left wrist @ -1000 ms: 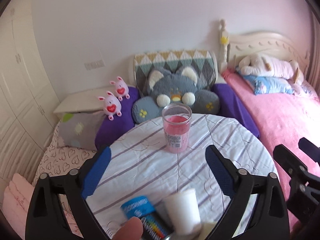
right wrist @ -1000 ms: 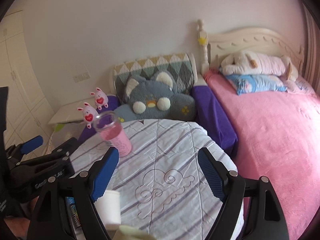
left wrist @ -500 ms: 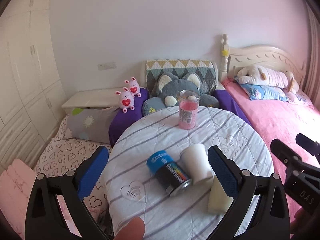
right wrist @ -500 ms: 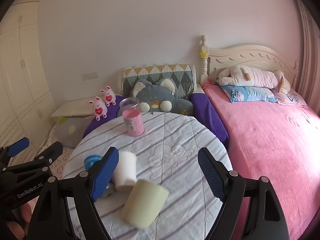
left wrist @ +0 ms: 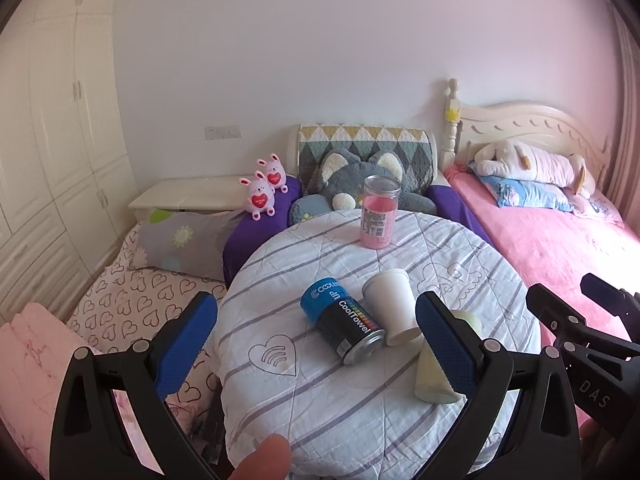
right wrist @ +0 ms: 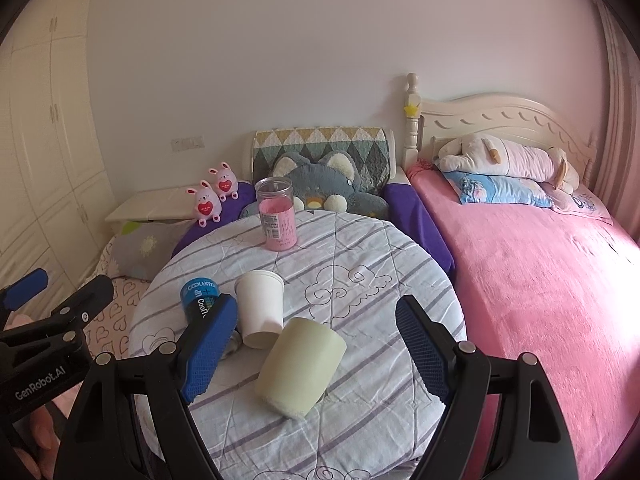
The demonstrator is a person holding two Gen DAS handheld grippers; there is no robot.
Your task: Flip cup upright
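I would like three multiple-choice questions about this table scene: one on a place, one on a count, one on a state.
1. Where does the pink jar stand?
A. far side of the table
B. beside the cream cup
C. on the bed

2. How many cups lie on their sides?
A. one
B. two
C. three

3. How are the right tongs?
A. shut on a cup
B. open, holding nothing
C. out of view

Answers: 1 A, it stands behind everything else. 2 B, the white cup and the cream cup. 3 B, a wide gap shows between the blue pads.

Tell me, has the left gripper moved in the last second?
Yes. The left gripper pulled back from the pink jar, which now sits farther away, with the white cup fully visible.
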